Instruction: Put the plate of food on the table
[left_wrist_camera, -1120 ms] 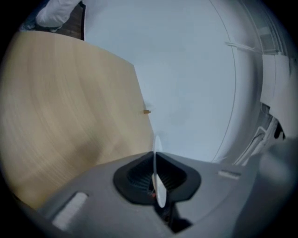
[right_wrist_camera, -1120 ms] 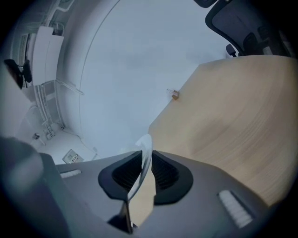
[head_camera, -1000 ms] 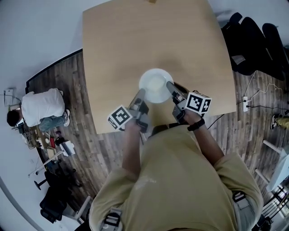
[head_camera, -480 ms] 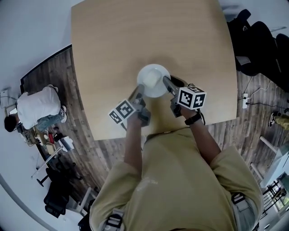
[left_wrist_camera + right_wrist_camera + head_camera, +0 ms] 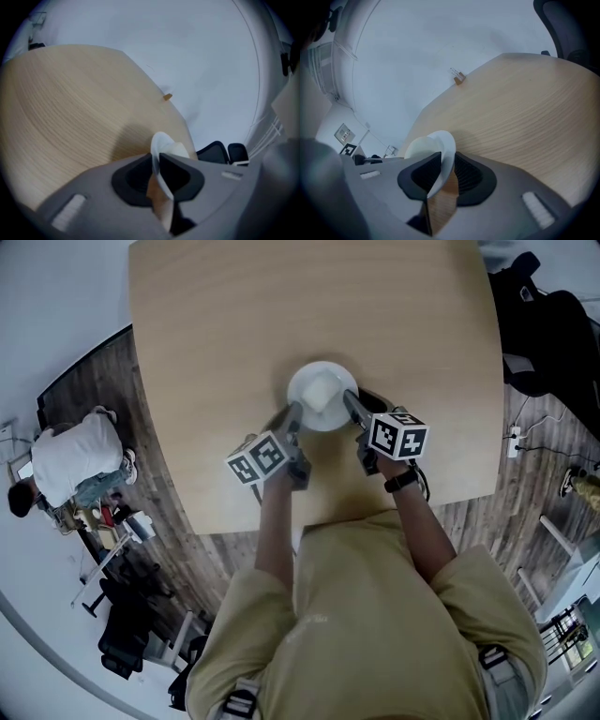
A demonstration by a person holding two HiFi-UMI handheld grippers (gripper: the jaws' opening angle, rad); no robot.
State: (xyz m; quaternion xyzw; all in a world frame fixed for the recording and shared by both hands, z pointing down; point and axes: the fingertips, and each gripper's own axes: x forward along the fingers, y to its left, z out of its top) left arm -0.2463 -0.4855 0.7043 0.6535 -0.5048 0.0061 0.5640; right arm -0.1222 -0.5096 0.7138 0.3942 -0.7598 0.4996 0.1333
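Observation:
A white plate (image 5: 322, 396) with a pale lump of food (image 5: 324, 388) rests on the light wood table (image 5: 234, 324), mid-table. My left gripper (image 5: 292, 414) is at its left rim and my right gripper (image 5: 349, 401) at its right rim. In the left gripper view the plate's rim (image 5: 161, 143) runs between the jaws of the left gripper (image 5: 155, 161), which are opening, with a slim gap on one side. The right gripper's (image 5: 446, 164) jaws are also opening, and the rim (image 5: 433, 145) stands loose between them with wood showing beside it.
A small brown object (image 5: 167, 97) lies at the table's far edge. Black chairs (image 5: 553, 324) stand to the right of the table. A person in a white shirt (image 5: 70, 460) crouches on the dark wood floor at the left. Cables (image 5: 553, 451) lie at the right.
Both grippers and the plate have moved farther from the table's near edge toward its middle. The plate stays between the two grippers.

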